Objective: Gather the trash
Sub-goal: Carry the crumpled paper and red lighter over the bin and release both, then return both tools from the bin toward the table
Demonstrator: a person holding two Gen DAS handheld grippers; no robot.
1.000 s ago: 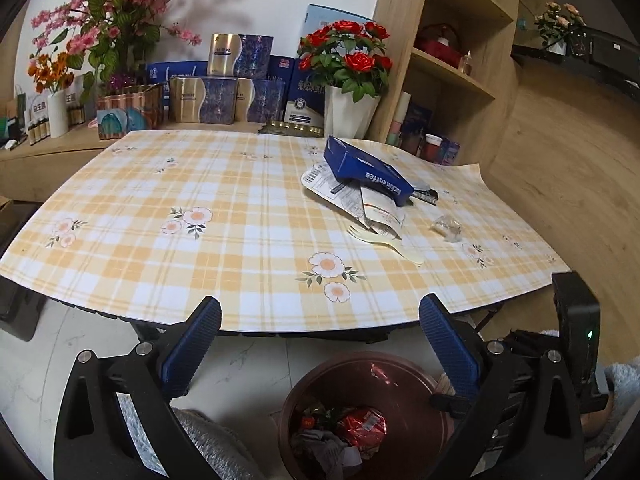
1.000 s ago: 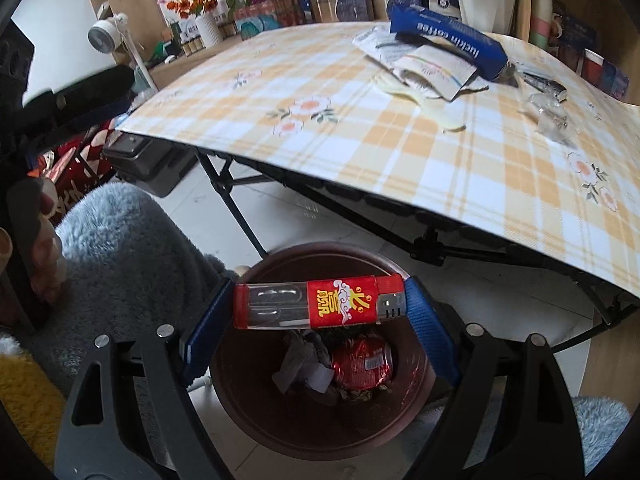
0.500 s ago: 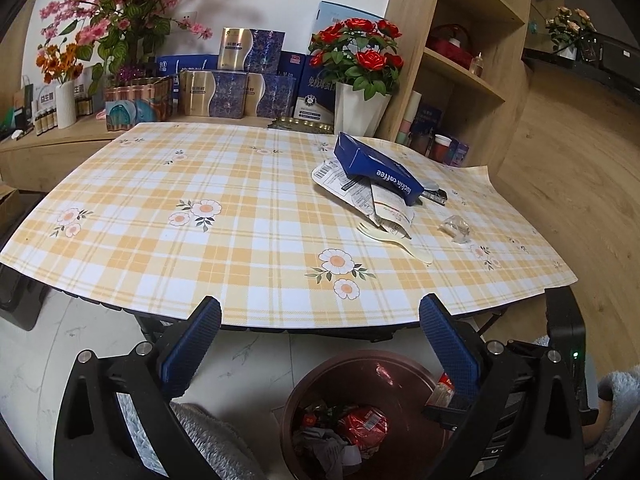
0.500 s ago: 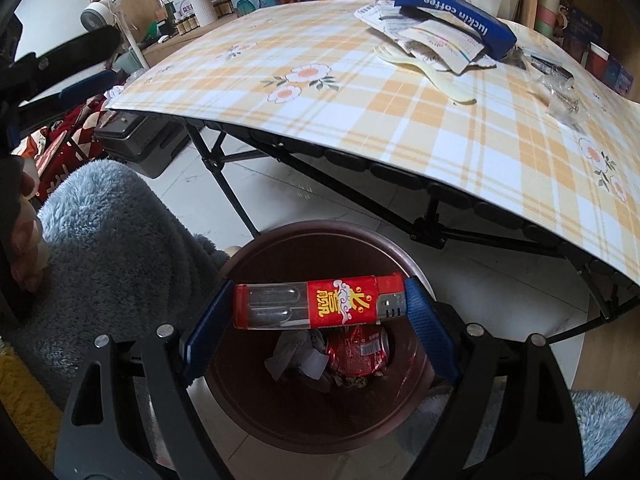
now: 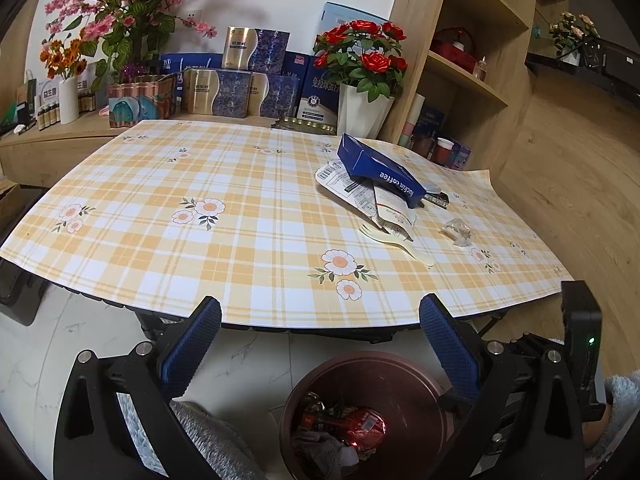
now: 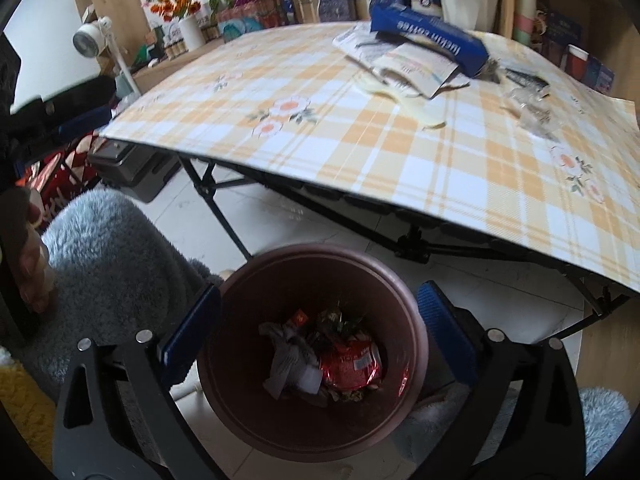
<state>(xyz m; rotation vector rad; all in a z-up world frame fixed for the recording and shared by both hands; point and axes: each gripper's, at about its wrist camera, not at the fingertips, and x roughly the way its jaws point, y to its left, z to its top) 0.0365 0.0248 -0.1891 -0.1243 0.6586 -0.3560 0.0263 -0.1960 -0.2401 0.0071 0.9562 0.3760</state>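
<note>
Partly done: the round brown plastic trash bin [image 6: 312, 356] on the floor already holds crumpled paper and red wrappers, while a blue cardboard coffee box [image 5: 380, 170], white printed paper packets [image 5: 360, 196], a pale plastic fork [image 5: 394, 240] and a clear crumpled wrapper [image 5: 456, 232] are left on the plaid-covered counter [image 5: 240, 240]. The right hand-held gripper [image 6: 318, 328] hangs right above the bin, its jaws having just been opening and now spread with nothing between them. The left hand-held gripper [image 5: 320, 344] is spread and empty at the counter's near edge, the remaining trash well apart, far right.
</note>
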